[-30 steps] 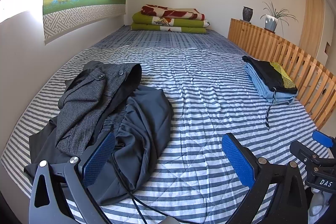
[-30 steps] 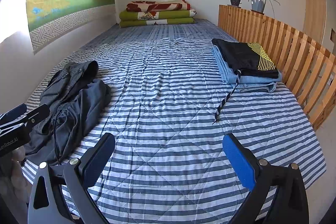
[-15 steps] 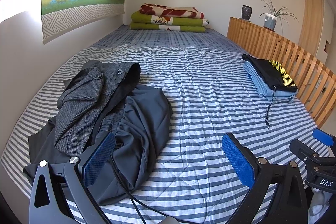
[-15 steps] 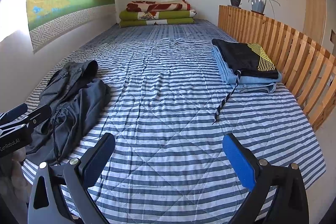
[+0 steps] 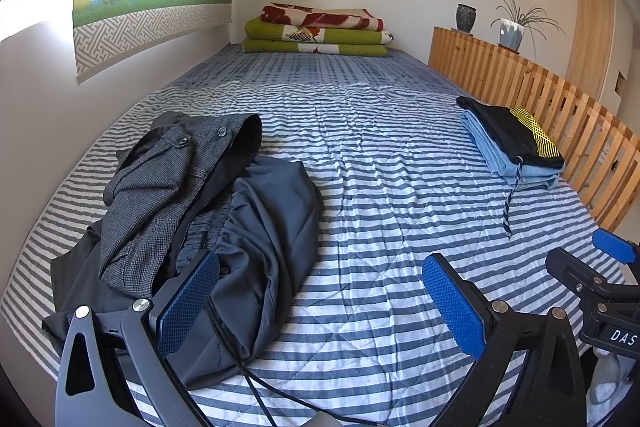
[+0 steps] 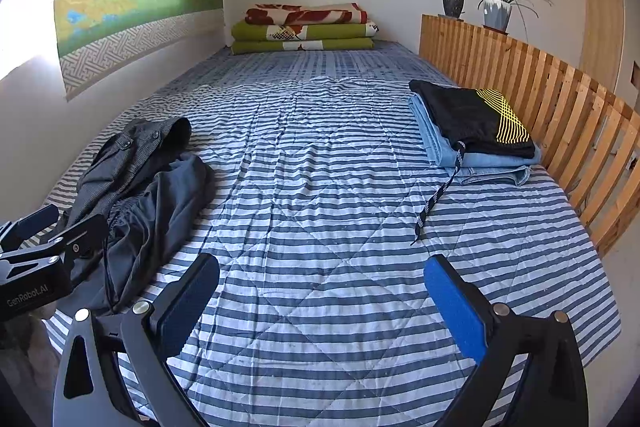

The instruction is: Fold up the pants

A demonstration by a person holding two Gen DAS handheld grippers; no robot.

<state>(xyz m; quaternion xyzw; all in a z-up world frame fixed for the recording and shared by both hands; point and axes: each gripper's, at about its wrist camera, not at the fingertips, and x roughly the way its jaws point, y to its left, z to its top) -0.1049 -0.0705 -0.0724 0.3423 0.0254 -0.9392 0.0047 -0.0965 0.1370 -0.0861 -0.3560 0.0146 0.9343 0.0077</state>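
A heap of unfolded clothes lies at the bed's left side: dark slate pants with grey tweed pants draped over them. My left gripper hovers open just above the heap's near edge, its left pad over the dark fabric. My right gripper is open over bare striped quilt, nothing between its pads. Each gripper shows at the edge of the other's view: the right gripper and the left gripper.
Folded pants are stacked at the right: black with yellow print on light blue jeans, a drawstring trailing out. A wooden slatted rail runs along the right side. Folded blankets sit at the head.
The left gripper has crept slightly forward and left toward the heap. The right gripper has barely moved. Both stay open.
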